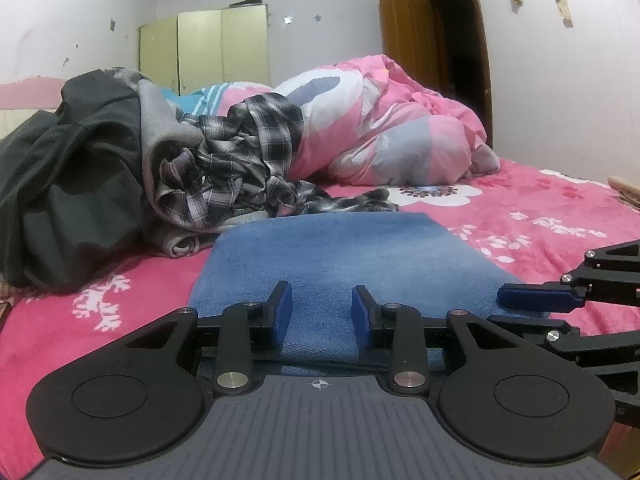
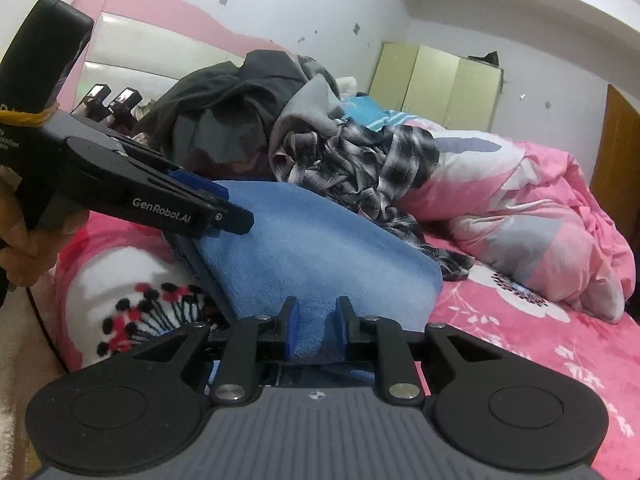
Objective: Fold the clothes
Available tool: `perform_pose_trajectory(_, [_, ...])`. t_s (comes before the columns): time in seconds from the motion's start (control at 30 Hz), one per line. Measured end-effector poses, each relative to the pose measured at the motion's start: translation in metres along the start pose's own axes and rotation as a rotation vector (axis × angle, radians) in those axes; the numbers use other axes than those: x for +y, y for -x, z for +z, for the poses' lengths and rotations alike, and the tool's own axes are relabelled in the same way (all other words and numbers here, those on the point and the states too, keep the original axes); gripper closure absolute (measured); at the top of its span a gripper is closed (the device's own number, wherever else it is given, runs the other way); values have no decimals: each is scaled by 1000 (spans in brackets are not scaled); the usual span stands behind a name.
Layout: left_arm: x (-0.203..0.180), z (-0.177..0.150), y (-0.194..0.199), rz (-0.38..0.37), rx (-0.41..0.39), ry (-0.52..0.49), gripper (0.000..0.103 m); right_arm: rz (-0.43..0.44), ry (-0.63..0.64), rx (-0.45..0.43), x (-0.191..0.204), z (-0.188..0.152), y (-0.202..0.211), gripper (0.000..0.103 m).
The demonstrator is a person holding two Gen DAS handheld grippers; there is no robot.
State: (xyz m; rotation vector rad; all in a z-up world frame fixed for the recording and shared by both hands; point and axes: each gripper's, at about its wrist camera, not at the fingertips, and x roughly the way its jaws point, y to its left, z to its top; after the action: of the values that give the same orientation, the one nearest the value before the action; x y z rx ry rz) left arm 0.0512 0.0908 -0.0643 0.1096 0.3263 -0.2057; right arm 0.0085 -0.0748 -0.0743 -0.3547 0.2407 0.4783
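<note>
The blue garment lay flat on the pink flowered bedsheet, in the lower middle of both views, in front of the heap of unfolded clothes at the left. It looked like a soft, rather thick knit: light, limp, not slippery and not fragile. I judged it would sag wherever it was not supported, so the best hold was on the near edge, at its two corners, taking all layers together.

In the left wrist view the left gripper stood narrowly open over the near edge; the cloth passed between its blue pads, but they did not seem to press on it. In the right wrist view the right gripper had closed narrowly on a raised pinch of the blue fabric at the lower centre, and it held this fold.
</note>
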Motion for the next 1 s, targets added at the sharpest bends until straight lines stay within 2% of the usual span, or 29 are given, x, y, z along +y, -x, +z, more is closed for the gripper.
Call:
perform_pose_trajectory(0.13, [-2,7,1,7,9,2,70,0,-15,-5,0,-1,1,82])
perform_pose_trajectory(0.33, [0,27,2,16,-21,-11,70,9,-52,-11,-4,-3,0,82])
perform_pose_trajectory(0.47, [1,25,-21,72,102,-14,69,13,-69,-13,-6,-4,1,82])
perform_pose_trajectory(0.63, [9,22,-24,66,117,70,69,20,-74,-9,-8,-2,1,82])
perform_pose_trajectory(0.83, [13,22,-26,63,120,78,69,48,-137,-27,-21,14,11,83])
perform_pose_trajectory(1.0, [15,22,-27,58,121,89,69,14,-223,-74,-46,33,17,83])
